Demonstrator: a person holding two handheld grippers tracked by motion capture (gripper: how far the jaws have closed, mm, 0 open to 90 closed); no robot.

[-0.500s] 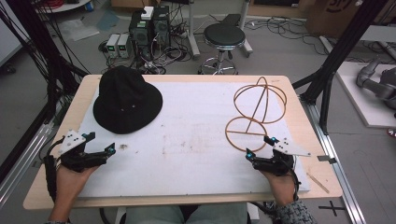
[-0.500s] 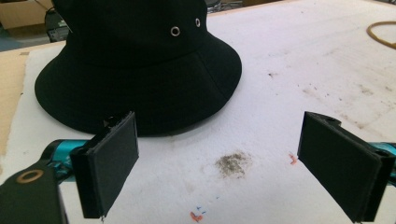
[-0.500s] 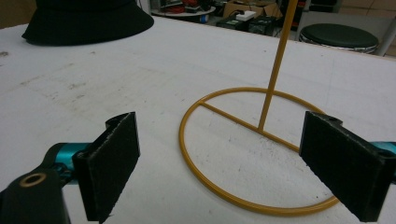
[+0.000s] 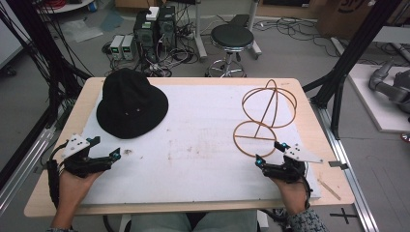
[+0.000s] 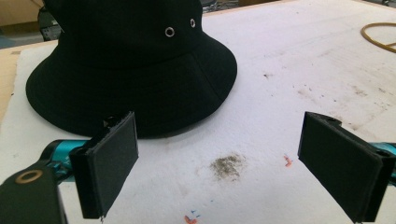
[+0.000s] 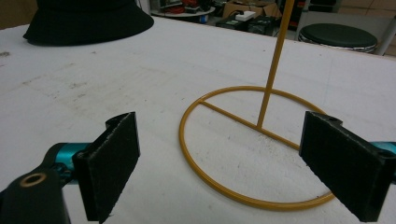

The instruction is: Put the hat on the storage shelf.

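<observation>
Left gripper (image 4: 105, 147): jaws wide apart with nothing between them, low over the white mat (image 4: 203, 140) just short of the hat brim
Right gripper (image 4: 270, 153): jaws spread too, empty, right beside the base ring of the wire stand, not touching it as far as I can tell
Hat (image 4: 129, 104): black bucket hat, crown up, brim flat on the mat at the far left, eyelets facing the left gripper
Stand (image 4: 263, 113): thin orange wire, round base flat on the mat at the right, post rising to a globe of hoops on top
Stand axis: long axis runs up the post, head end pointing up, well apart from the hat
Step in hand: looks like the reach-in, left for the hat, right to steady the stand
Doing it well: I'd slide one left jaw under the near brim and pinch a single layer, not the crown
Right side tip: I'd clamp the post low, near the base bar, so the light frame doesn't tip
</observation>
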